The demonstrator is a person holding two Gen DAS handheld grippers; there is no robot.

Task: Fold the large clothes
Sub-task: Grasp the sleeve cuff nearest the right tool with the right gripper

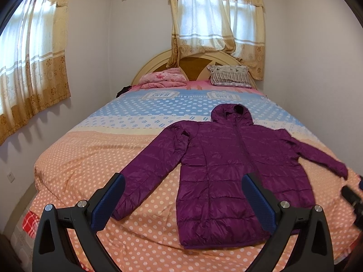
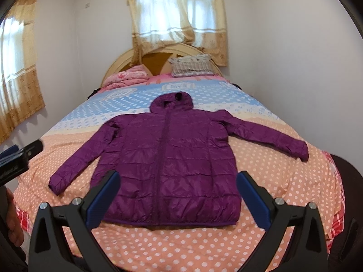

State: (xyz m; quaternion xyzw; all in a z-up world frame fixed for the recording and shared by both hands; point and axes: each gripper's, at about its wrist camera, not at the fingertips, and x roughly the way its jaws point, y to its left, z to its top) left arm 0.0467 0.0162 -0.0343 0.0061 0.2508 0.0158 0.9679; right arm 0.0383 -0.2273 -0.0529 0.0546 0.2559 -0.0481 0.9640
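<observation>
A purple hooded puffer jacket lies flat and zipped on the bed, front up, hood toward the headboard, both sleeves spread out; it also shows in the right wrist view. My left gripper is open and empty, held above the near part of the bed over the jacket's left sleeve and hem. My right gripper is open and empty, held above the jacket's lower body. The right gripper's tip shows at the right edge of the left wrist view; the left gripper shows at the left edge of the right wrist view.
The bed has a polka-dot cover, peach near me and blue farther. A pink folded blanket and a patterned pillow lie by the headboard. Walls stand close on both sides, with curtained windows.
</observation>
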